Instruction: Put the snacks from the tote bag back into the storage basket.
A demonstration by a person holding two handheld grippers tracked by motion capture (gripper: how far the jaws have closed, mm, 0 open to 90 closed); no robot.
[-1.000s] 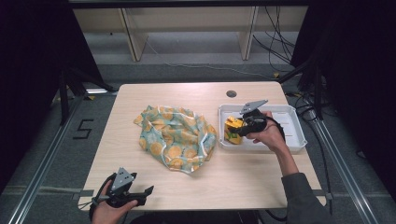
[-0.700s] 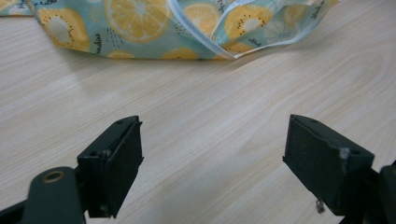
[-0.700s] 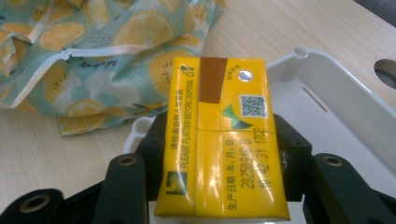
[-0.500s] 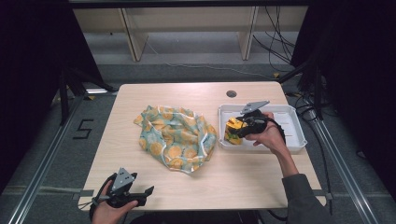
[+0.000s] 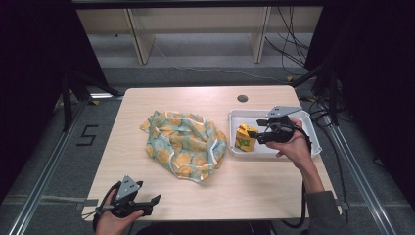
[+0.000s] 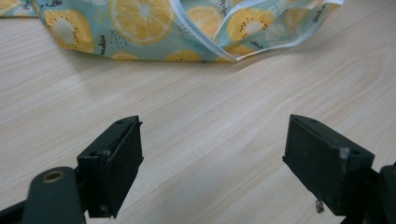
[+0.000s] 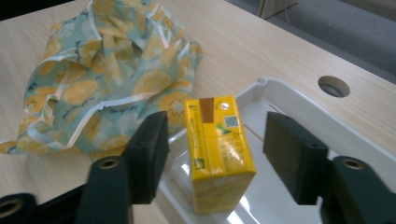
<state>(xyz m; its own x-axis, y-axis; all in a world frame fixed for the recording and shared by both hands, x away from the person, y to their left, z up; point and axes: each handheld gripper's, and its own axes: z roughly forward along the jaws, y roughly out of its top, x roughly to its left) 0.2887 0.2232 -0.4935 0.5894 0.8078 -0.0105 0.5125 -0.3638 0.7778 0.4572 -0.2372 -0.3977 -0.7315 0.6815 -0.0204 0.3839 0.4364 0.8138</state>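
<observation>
Surface point(image 5: 254, 186): light wood, its near edge cut off in the high view. Crumpled citrus-print cloth bag point(image 5: 183, 144) lies mid-surface; small dark lettering on it is too blurred to read. White tray point(image 5: 274, 152) sits at the right, partly hidden by the right hand. Yellow juice carton point(image 7: 217, 151) stands upright in the tray's left end, long axis vertical, top facing up (QR code visible, label text illegible). Right gripper point(image 7: 212, 142) wide open, 2 jaws flanking the carton, not touching. Left gripper point(image 6: 212, 170) wide open, holding nothing, over bare surface near the bag.
</observation>
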